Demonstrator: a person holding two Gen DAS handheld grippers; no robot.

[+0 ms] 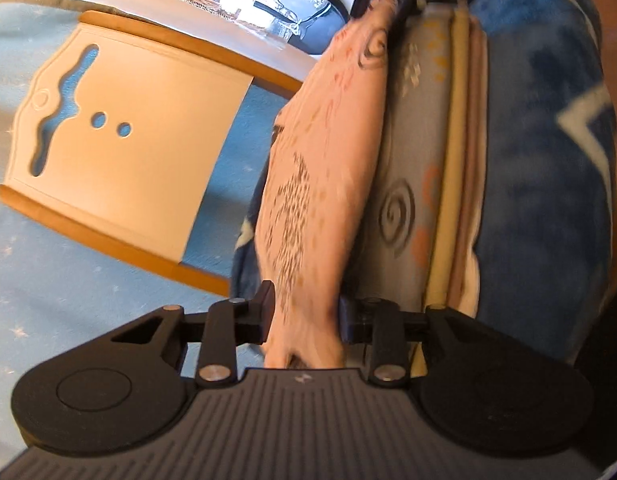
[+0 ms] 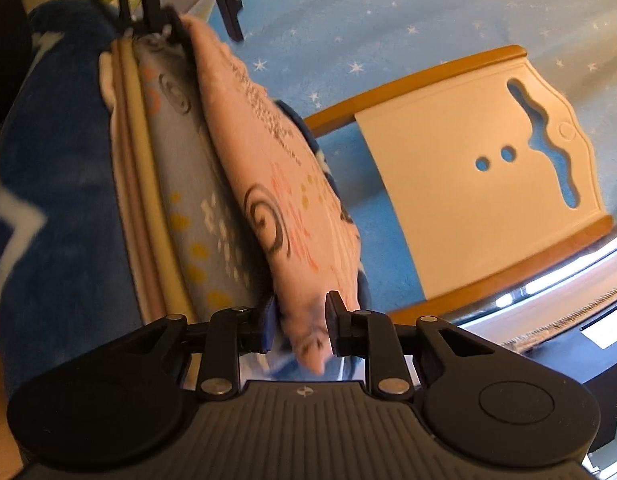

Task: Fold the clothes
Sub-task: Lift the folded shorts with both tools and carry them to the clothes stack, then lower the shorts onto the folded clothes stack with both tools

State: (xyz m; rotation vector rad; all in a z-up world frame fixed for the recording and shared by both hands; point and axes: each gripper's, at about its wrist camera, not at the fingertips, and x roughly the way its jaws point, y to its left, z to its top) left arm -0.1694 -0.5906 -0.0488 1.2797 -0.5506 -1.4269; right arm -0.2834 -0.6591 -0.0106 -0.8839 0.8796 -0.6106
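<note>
Pink printed cloth garment (image 1: 320,184) hangs stretched btwn the 2 tongs, long axis running tong to tong. Left gripper (image 1: 306,312) and right gripper (image 2: 300,326) each pinch 1 end, alongside folded cloth stack (image 1: 448,160) on blue star blanket (image 1: 548,160).

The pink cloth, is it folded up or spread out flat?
Folded up. The pink cloth hangs doubled over in a thick bundle between the left gripper and right gripper, beside a stack of clothes.

Black ribbed gripper bodies, silver rivets, blue-padded fingers (image 2: 268,326)
</note>
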